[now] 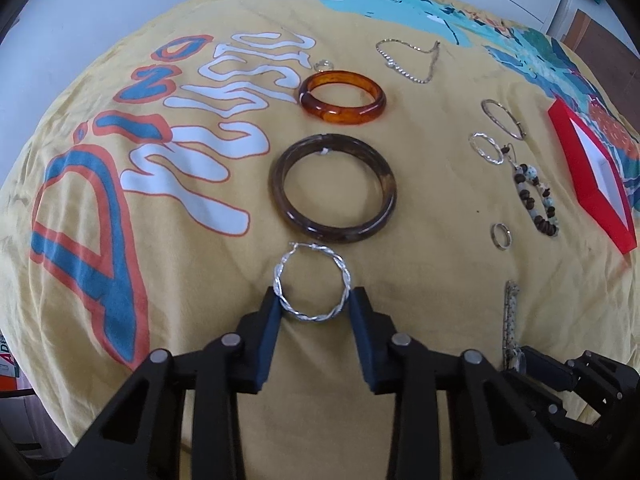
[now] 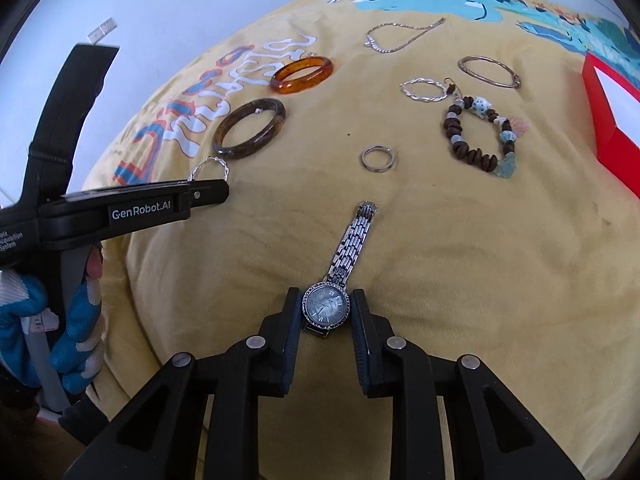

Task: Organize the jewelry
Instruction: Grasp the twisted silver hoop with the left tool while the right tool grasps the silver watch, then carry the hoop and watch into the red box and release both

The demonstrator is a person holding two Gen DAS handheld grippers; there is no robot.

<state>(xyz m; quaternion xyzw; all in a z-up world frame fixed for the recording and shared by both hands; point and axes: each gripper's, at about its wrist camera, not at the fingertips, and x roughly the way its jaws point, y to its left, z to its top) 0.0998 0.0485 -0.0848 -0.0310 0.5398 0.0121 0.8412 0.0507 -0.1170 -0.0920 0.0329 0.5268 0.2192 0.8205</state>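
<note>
Jewelry lies on a yellow printed cloth. My left gripper is shut on a twisted silver hoop, its fingers touching both sides, just below a dark brown bangle and an amber bangle. My right gripper is shut on the face of a silver watch, its band stretched away over the cloth. The left gripper also shows in the right wrist view, with the hoop at its tip.
A red box with white lining stands at the right. Nearby lie a bead bracelet, a plain ring, a second twisted hoop, a thin bangle and a chain.
</note>
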